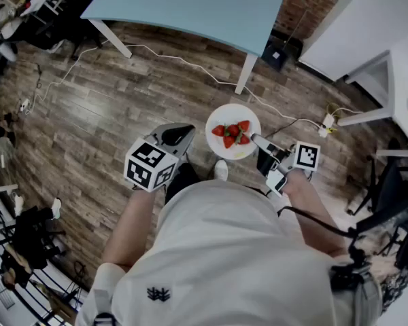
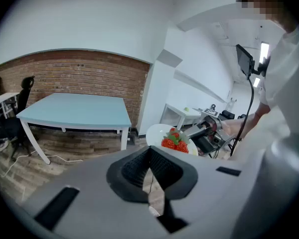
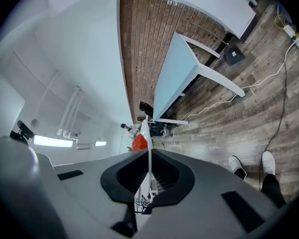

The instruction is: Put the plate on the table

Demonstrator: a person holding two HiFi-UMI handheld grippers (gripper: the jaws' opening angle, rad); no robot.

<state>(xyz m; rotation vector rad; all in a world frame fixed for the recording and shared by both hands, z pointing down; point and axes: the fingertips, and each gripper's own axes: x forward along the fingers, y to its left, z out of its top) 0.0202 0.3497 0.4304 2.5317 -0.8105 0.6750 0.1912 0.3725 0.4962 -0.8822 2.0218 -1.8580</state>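
Now, the white plate (image 1: 239, 112) is up in the air in front of the person's waist, over the wooden floor (image 1: 122, 100) and well short of the blue table (image 1: 190, 9). I'd judge it stiff, glazed, slick at the rim and breakable if dropped. It looks light in itself, but the strawberries (image 1: 232, 133) sit loose on top and would roll if it tips. The rim is the only place to take hold, and a grip there is one-sided, so the plate wants keeping level. The right gripper (image 1: 260, 142) has exactly that hold: its jaws are pinched narrow on the plate's right rim, and the right gripper view shows the thin edge running straight between the pads. The left gripper (image 2: 150, 156) hangs just beside the plate's left side, jaws drawn together with nothing between them, touching nothing.
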